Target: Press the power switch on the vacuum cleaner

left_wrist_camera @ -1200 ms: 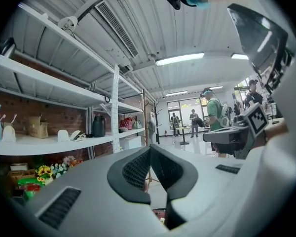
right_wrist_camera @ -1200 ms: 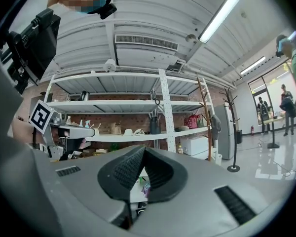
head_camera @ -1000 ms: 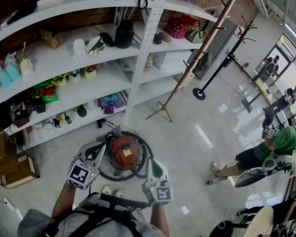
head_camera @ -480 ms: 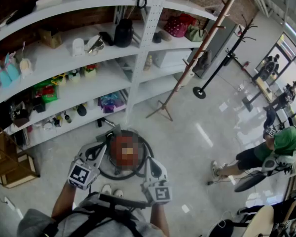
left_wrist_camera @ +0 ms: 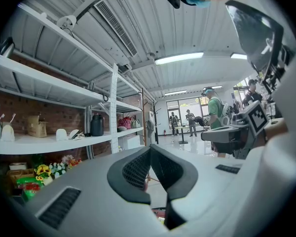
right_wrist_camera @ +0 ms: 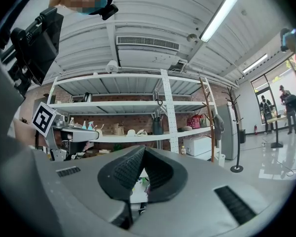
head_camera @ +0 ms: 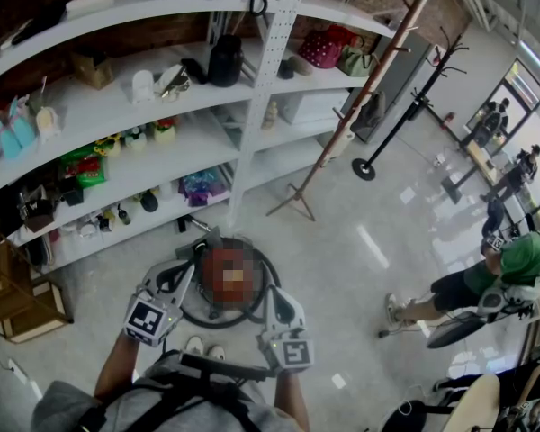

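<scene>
The red round vacuum cleaner (head_camera: 228, 279) stands on the floor in the head view, ringed by its black hose (head_camera: 268, 275). A mosaic patch covers its top, so the switch is hidden. My left gripper (head_camera: 185, 270) hangs over the vacuum's left edge and my right gripper (head_camera: 272, 293) over its right edge. The left gripper view looks out along the left gripper (left_wrist_camera: 149, 151) at shelves, with its dark pads meeting at the tips. The right gripper (right_wrist_camera: 143, 151) shows the same in its own view. Nothing sits between either pair.
White shelving (head_camera: 207, 142) full of small goods runs behind the vacuum. A wooden coat stand (head_camera: 342, 124) leans at its right end, a black one (head_camera: 405, 106) stands beyond it. A cardboard box (head_camera: 13, 300) sits left. A person in green (head_camera: 508, 264) is at the right.
Both grippers hold the same spots over the vacuum. Only the person in green at the right has shifted a little.
</scene>
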Demonstrator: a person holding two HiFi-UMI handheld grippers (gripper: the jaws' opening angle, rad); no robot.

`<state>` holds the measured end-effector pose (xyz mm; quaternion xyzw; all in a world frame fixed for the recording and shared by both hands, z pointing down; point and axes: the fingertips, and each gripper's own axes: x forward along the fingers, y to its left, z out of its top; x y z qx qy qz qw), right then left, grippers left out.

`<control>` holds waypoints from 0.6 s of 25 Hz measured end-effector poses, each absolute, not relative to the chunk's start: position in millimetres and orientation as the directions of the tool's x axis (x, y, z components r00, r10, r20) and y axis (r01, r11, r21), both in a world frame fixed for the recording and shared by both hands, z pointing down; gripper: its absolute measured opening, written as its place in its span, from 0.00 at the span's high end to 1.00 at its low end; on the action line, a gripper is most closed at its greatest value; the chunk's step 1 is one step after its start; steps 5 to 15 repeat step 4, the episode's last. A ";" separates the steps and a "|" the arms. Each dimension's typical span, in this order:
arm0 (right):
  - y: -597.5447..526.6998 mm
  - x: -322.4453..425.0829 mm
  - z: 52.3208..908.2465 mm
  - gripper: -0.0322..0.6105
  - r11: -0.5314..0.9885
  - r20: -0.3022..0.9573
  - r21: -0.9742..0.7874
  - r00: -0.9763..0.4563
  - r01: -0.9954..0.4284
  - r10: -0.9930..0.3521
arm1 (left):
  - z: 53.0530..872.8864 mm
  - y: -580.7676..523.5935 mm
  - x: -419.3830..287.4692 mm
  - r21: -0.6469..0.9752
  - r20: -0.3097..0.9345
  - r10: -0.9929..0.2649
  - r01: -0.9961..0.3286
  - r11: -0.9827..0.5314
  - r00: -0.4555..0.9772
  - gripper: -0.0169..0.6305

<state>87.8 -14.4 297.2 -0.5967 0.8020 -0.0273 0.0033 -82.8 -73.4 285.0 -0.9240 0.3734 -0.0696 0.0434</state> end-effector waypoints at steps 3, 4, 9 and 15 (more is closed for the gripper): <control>-12.9 88.0 295.7 0.94 0.287 0.024 -0.046 -0.289 -0.957 -0.957 | 283.5 -71.4 -81.8 -0.126 0.094 -0.697 -0.686 -0.717 0.711 0.96; -12.5 88.3 295.2 0.94 0.287 0.023 -0.046 -0.288 -0.957 -0.957 | 282.8 -70.8 -81.3 -0.123 0.091 -0.697 -0.687 -0.716 0.711 0.96; -12.5 88.3 295.2 0.94 0.287 0.023 -0.046 -0.288 -0.957 -0.957 | 282.8 -70.8 -81.3 -0.123 0.091 -0.697 -0.687 -0.716 0.711 0.96; -12.5 88.3 295.2 0.94 0.287 0.023 -0.046 -0.288 -0.957 -0.957 | 282.8 -70.8 -81.3 -0.123 0.091 -0.697 -0.687 -0.716 0.711 0.96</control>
